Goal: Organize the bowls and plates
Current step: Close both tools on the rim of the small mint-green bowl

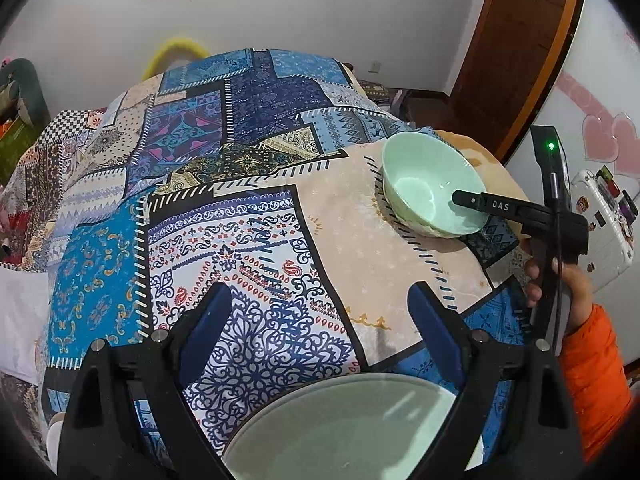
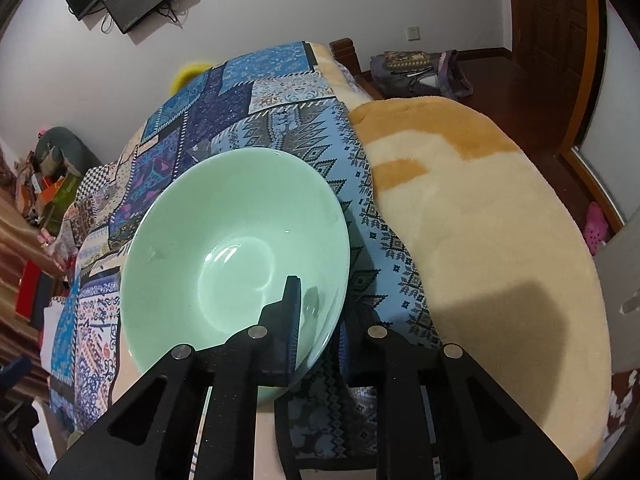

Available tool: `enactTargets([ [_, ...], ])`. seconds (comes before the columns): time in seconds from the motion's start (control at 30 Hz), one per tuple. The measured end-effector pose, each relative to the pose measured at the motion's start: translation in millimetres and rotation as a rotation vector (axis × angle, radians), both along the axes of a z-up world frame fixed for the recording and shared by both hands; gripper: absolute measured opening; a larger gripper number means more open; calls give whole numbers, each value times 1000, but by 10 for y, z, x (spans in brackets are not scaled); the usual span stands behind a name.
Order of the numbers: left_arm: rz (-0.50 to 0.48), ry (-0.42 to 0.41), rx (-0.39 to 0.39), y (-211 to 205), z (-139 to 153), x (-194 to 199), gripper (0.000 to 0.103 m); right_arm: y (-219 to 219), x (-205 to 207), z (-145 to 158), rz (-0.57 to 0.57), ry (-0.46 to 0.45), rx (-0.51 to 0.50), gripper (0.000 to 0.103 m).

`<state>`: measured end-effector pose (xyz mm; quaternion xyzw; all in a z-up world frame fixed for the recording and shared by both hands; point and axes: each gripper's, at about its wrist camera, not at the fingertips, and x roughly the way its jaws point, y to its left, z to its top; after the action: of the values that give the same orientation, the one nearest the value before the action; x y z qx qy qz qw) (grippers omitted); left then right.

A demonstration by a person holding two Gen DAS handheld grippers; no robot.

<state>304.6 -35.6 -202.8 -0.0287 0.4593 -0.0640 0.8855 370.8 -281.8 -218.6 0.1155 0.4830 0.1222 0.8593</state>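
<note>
Now right tool (image 2: 318,320) pinches bowl (image 2: 236,240) rim.

1. Bed covered by blue patchwork-print cloth (image 1: 248,184).
2. Pale green ceramic bowl (image 1: 420,188) sits on cloth's right edge.
3. Cream-and-tan fleece blanket (image 2: 480,216) just right of bowl.
4. Pale green plate (image 1: 340,428) near cloth's front edge.

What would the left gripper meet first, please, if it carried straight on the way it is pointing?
Probably only the patterned patchwork cloth: the open left gripper points across bare fabric. The pale green ceramic bowl sits off to the right, though depth is unclear.
</note>
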Motion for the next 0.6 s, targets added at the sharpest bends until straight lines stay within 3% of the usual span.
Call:
enactTargets([
  [0.6,-8,103,-11,-242,-320,230,90,200,-580,202,181,-27,-7,15],
])
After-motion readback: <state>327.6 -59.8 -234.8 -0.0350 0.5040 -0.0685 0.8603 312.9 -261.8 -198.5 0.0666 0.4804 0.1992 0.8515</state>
